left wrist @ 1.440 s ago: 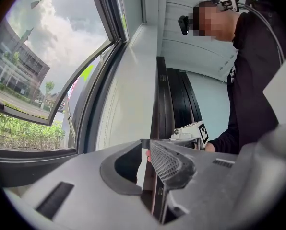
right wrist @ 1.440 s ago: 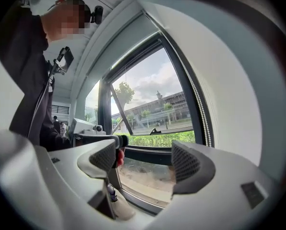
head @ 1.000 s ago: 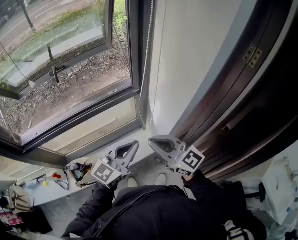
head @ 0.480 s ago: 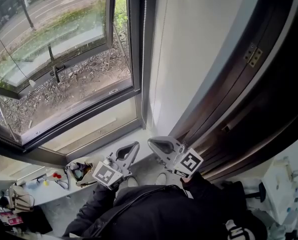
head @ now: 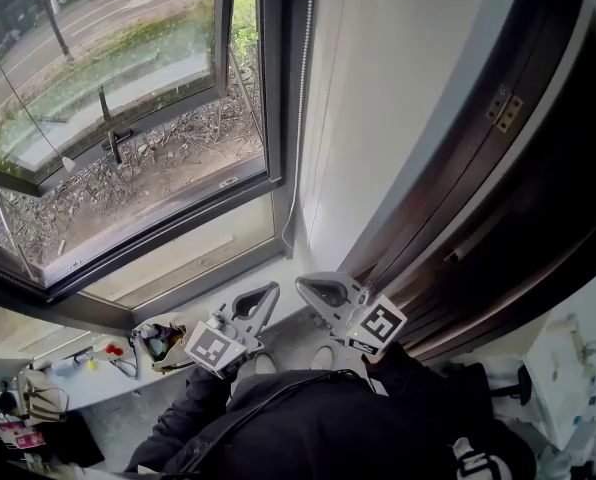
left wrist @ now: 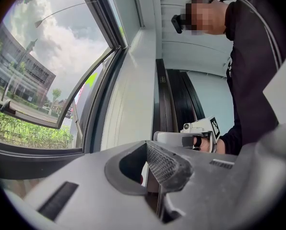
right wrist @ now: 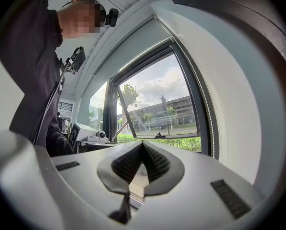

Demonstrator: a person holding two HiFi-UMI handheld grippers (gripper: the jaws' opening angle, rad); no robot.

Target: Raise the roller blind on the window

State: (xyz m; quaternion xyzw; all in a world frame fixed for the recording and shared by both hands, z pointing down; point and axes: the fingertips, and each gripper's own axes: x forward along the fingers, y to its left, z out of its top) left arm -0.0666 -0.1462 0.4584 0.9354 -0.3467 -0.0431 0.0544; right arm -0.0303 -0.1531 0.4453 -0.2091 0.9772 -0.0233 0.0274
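The window (head: 128, 118) shows bare glass with its sash tilted open; the roller blind itself is out of view. Its white bead chain (head: 299, 88) hangs loose along the right frame, and in the right gripper view the chain (right wrist: 208, 114) runs down that frame. My left gripper (head: 269, 290) and right gripper (head: 304, 285) are held side by side low in front of the person, well below the chain and touching nothing. Both are shut and empty, as seen at the left gripper (left wrist: 160, 171) and the right gripper (right wrist: 142, 152).
A white wall (head: 378, 98) stands right of the window, with a dark wooden door (head: 508, 178) beyond it. The sill (head: 193, 258) runs under the glass. A cluttered desk (head: 73, 373) lies at the lower left. The person's dark sleeves fill the bottom.
The bead chain has swayed a little from side to side. Both grippers stay shut and almost still, the right one a touch lower than a second ago.
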